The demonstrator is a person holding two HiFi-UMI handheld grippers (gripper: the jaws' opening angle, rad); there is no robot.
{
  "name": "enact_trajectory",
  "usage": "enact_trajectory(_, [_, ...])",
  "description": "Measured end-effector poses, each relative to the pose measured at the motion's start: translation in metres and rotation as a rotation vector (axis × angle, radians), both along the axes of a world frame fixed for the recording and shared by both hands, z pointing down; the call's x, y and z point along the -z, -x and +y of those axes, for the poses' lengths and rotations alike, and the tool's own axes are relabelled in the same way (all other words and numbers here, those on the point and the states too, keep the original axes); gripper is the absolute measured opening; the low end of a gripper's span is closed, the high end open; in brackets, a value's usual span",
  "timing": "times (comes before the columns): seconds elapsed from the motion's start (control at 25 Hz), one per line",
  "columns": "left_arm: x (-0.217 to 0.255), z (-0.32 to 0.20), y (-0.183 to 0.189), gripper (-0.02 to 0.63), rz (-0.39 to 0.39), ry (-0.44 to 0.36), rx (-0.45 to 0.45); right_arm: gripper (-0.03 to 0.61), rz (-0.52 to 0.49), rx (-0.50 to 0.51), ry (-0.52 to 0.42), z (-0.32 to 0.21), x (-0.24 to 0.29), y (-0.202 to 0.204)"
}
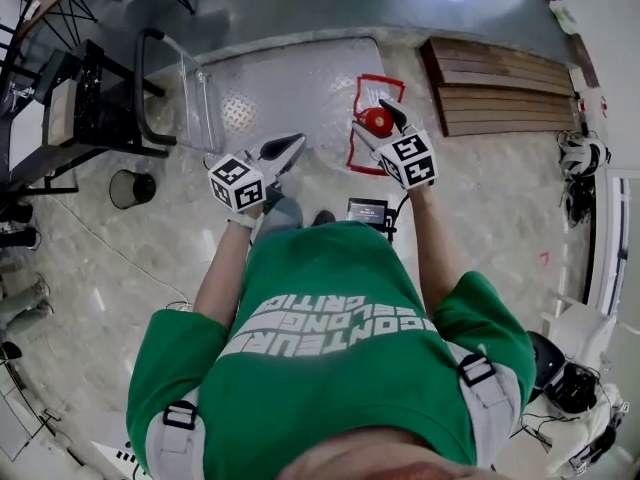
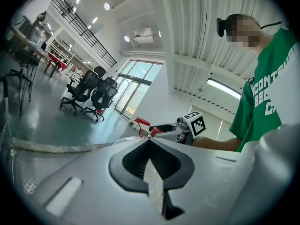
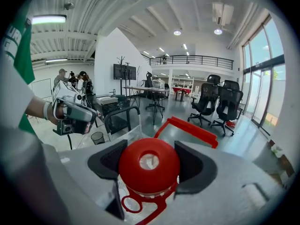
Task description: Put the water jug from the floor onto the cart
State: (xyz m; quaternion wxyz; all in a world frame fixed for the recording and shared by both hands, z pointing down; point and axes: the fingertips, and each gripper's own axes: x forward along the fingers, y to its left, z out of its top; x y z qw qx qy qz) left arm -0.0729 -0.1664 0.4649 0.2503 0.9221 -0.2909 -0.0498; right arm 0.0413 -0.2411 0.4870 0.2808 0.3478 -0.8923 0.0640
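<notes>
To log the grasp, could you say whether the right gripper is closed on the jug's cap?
Closed: the right gripper has both pads against the red cap.

1. Stretches both arms forward and down, elbows bent
2. Holds left gripper [image 1: 288,148] out front, jaws pressed together, nothing between
3. Clamps right gripper [image 1: 384,120] onto red cap [image 3: 149,165], one jaw each side

Open-plan office: swivel chairs [image 3: 220,104], mezzanine railing [image 3: 192,60].

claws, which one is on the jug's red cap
The right claw: its jaws clamp the red cap from both sides. The left claw has its jaws closed together on nothing.
</notes>
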Motion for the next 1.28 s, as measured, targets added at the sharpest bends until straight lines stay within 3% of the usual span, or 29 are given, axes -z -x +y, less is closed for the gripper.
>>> enact_trajectory(0.72, [0.015,-0.103,0.124,0.009,0.049,-0.059,0.077,0.301,0.07,-0.045,-0.022,-0.089,0.002,0.072])
enact_trajectory(1.28, [0.006,-0.114,0.212,0.009,0.023,-0.04,0.239,0.301,0.056,0.054,-0.013,-0.14,0.005,0.161])
